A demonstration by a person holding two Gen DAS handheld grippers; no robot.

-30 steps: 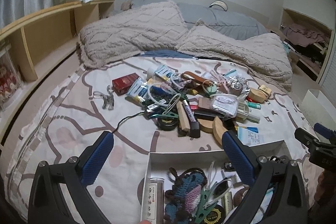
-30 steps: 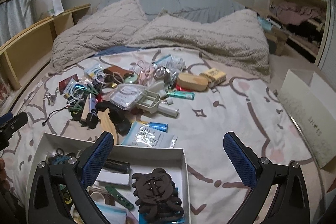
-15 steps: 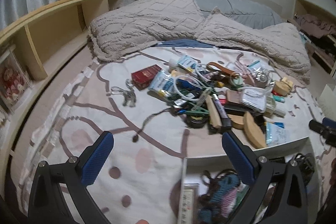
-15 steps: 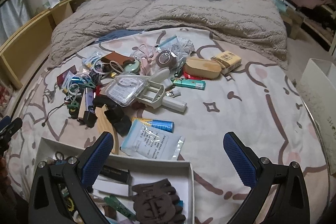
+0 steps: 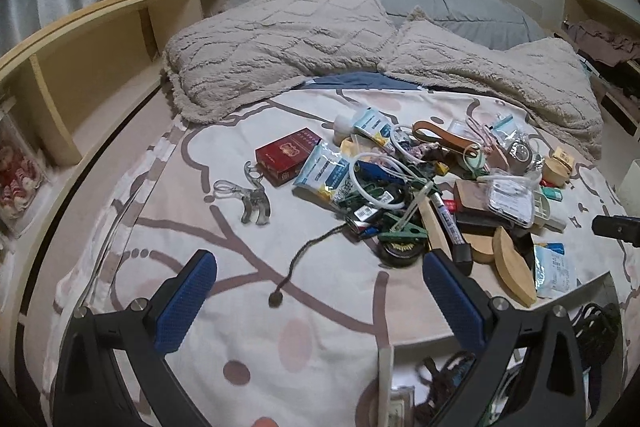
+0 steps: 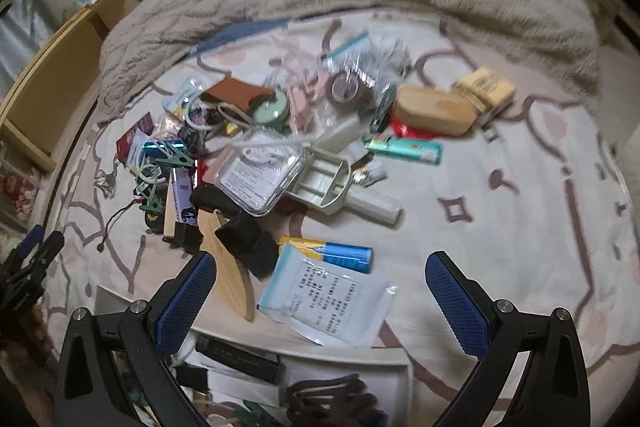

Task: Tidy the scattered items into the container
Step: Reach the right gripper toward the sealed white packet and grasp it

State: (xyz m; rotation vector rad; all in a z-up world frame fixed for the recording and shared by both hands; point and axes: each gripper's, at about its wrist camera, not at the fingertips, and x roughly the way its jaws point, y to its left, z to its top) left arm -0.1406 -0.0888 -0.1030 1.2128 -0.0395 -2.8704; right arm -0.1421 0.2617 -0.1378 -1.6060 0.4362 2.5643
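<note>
— Hovering over the bed (image 5: 304, 307), were both claws empty?
— Yes. The left claw (image 5: 320, 291) was spread wide with nothing between its blue pads, above bare bedspread just short of the heap of scattered items (image 5: 420, 187). The right claw (image 6: 320, 291) was equally wide apart, above a white printed sachet (image 6: 328, 303) and a blue tube (image 6: 340, 253).
— And the container?
— The white box (image 6: 344, 355) sat at the near edge of the bed, touching the sachet's corner, already holding a dark hair claw-clip (image 6: 332, 399) and other small things.
— Anything lying apart from the heap?
— A clear plastic clip (image 5: 248, 199) lay just left of a red packet (image 5: 286, 155), and a dark cord (image 5: 304, 259) trailed toward the left claw.
</note>
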